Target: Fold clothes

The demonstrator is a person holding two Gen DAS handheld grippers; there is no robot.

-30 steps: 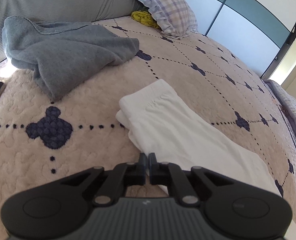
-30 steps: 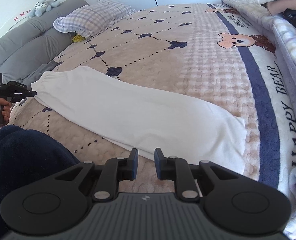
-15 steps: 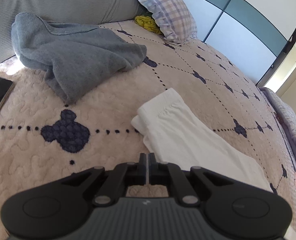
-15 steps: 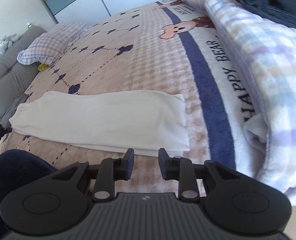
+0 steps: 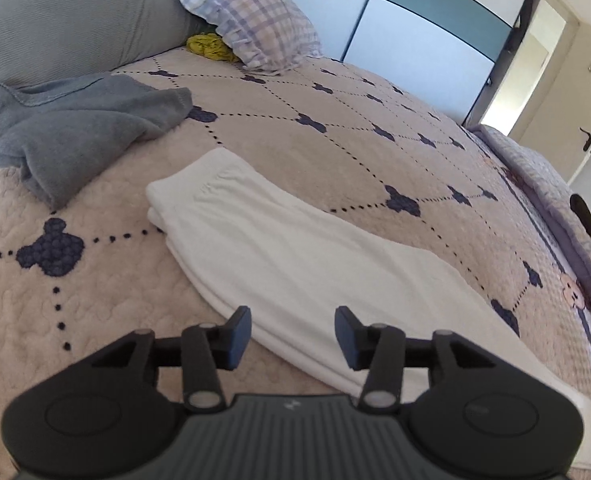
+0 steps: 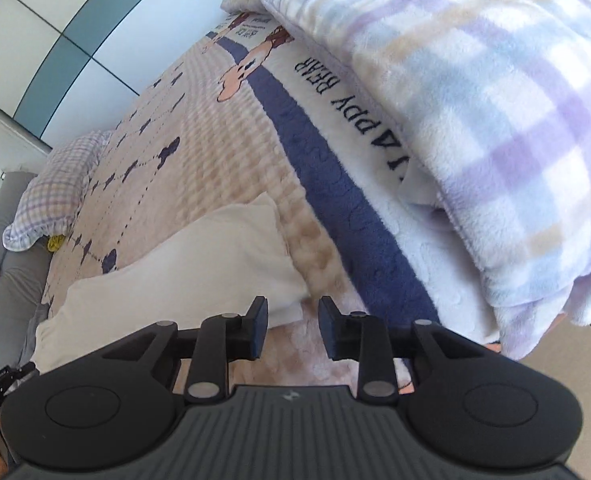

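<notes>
The white trousers (image 5: 295, 264) lie folded lengthwise into one long strip across the middle of the bedspread (image 5: 335, 160), so I judge the first fold done and the crosswise folds left. My left tongs (image 5: 293, 336) are opening, jaws apart just over the strip's near edge, pinching nothing. My right tongs (image 6: 291, 328) stand partly spread at the other end of the trousers (image 6: 183, 268), the left jaw over the cloth's corner, empty too. The left view alone shows the grey garment (image 5: 67, 132) crumpled at the upper left, probably waiting its turn, and the yellow cloth (image 5: 209, 46) by the checked pillow (image 5: 255, 28). Only the right view shows the plaid blanket (image 6: 495, 120) heaped at the upper right.
</notes>
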